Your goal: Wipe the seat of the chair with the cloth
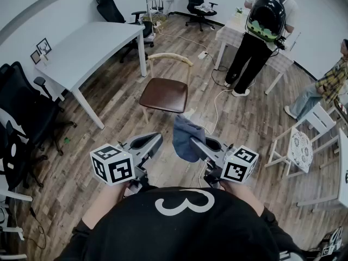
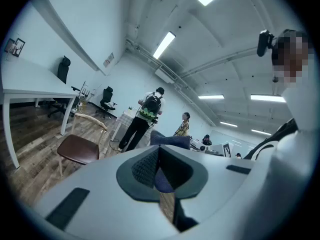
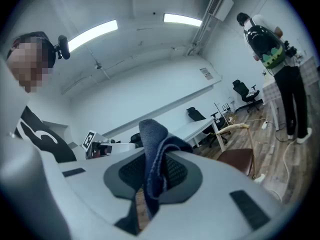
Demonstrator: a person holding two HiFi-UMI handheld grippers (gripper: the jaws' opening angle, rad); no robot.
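The chair stands on the wood floor ahead of me, with a brown seat and a pale wooden back rail. A blue-grey cloth hangs bunched in the air short of it, and my right gripper is shut on its right side. The right gripper view shows the cloth pinched between the pads, with the seat off to the right. My left gripper is just left of the cloth with its jaws together and nothing in them. From the left gripper view the seat lies at the left.
A white desk stands left of the chair, with black office chairs around it. A standing person with a backpack is at a table far right. A white stool-chair and a seated person are at the right. Cables run across the floor.
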